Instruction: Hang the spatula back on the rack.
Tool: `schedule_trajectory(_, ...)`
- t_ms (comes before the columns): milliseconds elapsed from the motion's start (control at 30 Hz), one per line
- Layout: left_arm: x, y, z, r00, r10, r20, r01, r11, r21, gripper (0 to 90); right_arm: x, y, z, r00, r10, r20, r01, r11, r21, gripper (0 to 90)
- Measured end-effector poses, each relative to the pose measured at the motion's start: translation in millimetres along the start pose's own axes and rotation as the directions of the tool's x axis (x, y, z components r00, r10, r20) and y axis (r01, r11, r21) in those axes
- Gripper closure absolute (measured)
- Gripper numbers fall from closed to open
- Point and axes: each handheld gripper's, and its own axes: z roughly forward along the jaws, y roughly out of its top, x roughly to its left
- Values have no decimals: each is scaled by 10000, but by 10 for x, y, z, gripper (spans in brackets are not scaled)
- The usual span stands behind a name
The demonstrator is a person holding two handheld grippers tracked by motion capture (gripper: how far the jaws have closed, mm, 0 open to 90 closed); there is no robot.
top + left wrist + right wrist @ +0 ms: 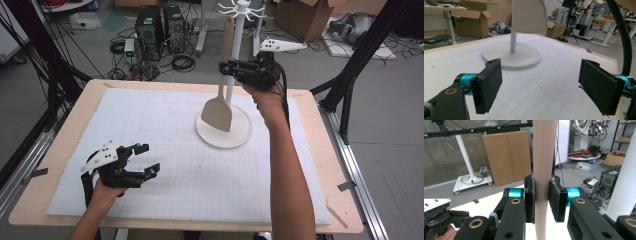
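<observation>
Above the stand [224, 131], right gripper [227, 67] clamps spatula [218, 111]

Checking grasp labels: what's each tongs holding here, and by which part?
Right tongs clamp the beige wooden spatula on its flat handle, midway up, blade hanging down over the white round stand base. Left tongs hold nothing, open.

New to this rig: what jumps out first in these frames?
The right hand-held gripper stands out, raised over the far side of the table, its jaws shut on the handle of a beige spatula that hangs blade-down over the round base of a white hook stand. The left hand-held gripper rests at the near left of the white gridded mat, jaws open with nothing between them.
</observation>
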Motion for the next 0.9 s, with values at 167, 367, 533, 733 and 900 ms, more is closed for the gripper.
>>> schedule_trajectory(167,-5,18,5,10000,67,34,-67,10000,-26,195,-44,35,27,9999,165,28,-165,9999,18,765)
schedule_trajectory(367,-18,14,20,9999,118,114,-119,9999,36,195,-54,94,70,9998,165,68,-166,9998,126,764)
schedule_trajectory(533,-20,13,20,9999,103,118,-103,9999,16,195,-89,83,56,9993,342,120,-344,9992,197,764)
schedule_trajectory(733,-18,14,20,9999,117,112,-118,9999,34,195,-163,40,60,9973,682,267,-693,9966,437,764)
schedule_trajectory(900,-18,14,18,9999,125,102,-125,9999,33,195,-179,-13,55,9966,677,464,-697,9966,433,762)
